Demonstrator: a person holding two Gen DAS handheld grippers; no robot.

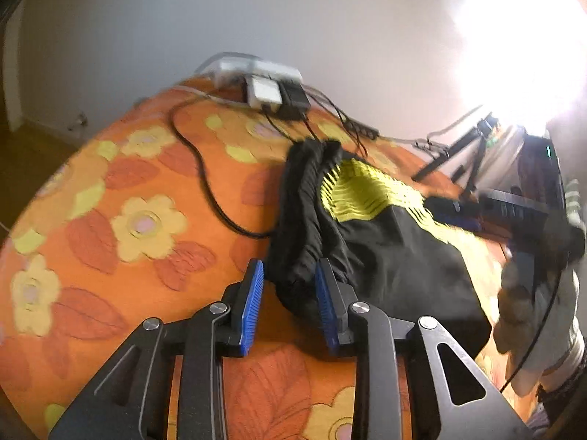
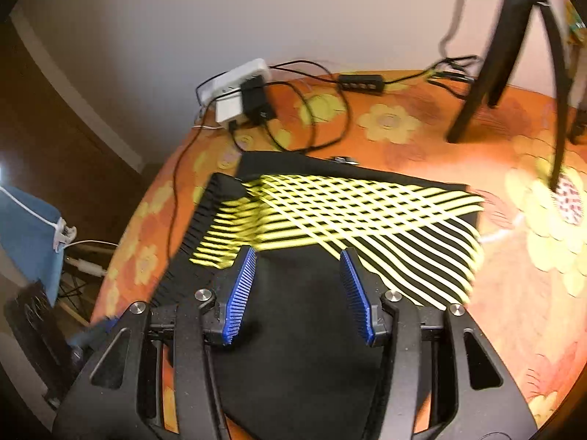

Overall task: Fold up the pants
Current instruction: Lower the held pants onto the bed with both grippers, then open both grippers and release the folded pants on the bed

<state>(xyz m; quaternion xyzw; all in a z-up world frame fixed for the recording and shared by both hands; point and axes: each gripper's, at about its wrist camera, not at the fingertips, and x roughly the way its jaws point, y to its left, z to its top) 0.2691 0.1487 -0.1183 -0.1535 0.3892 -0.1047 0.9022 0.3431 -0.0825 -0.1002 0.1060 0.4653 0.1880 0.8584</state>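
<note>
Black pants with yellow stripes lie folded on the orange flowered tablecloth. In the left wrist view the gathered waistband end points at me, and my left gripper is open with its blue pads on either side of the waistband's near end. In the right wrist view the pants spread flat with the striped panel across the middle. My right gripper is open, hovering over the plain black part, holding nothing. The right gripper also shows in the left wrist view over the pants' far side.
A white power strip with plugged adapters and black cables lie at the table's back edge. A black USB hub sits nearby. Tripod legs stand at the back right. A bright lamp glares at the upper right in the left wrist view.
</note>
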